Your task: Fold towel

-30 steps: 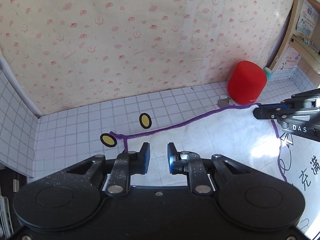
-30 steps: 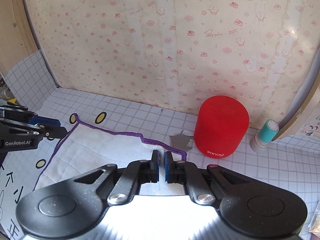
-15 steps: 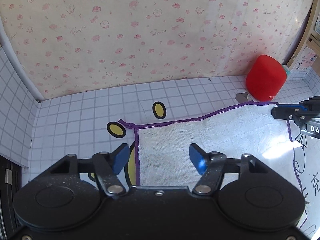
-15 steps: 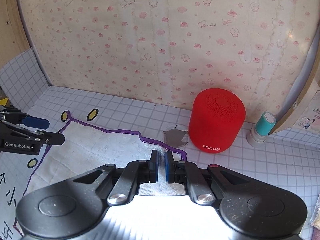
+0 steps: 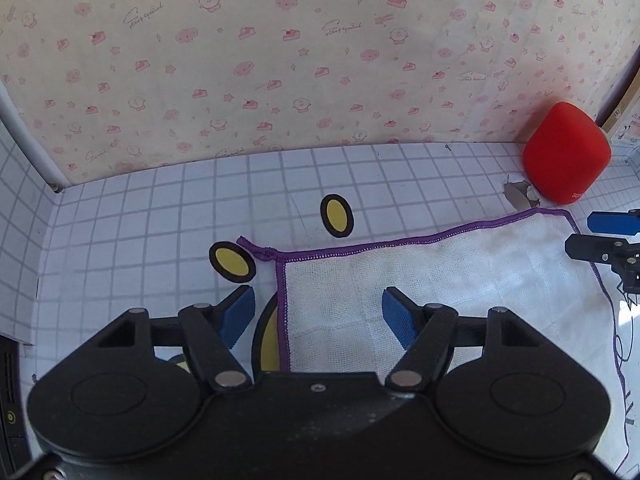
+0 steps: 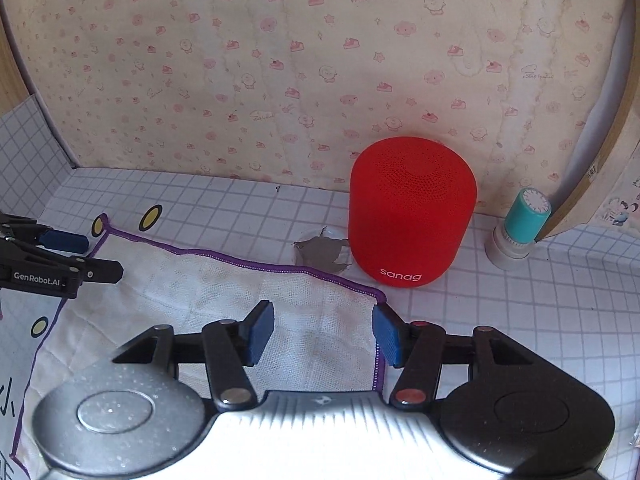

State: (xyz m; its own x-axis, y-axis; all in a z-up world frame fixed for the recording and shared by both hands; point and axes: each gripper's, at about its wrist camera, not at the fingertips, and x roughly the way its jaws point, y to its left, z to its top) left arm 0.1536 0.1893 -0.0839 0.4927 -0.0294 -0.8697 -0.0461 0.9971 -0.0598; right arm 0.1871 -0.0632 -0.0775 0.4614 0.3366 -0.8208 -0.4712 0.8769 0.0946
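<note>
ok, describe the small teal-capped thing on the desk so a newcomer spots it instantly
Find the red speaker at the patterned back wall. Just to its right stands a small teal-capped cylinder on a grey base. Its white, clock-like top sets it apart.

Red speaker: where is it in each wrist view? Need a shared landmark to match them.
Left wrist: red speaker sits at the far right edge, against the patterned wall.
Right wrist: red speaker stands centre-right, upright, "sanag" label facing the camera.
Shared landmark: the torn grey patch on the grid mat beside the speaker's base.
</note>
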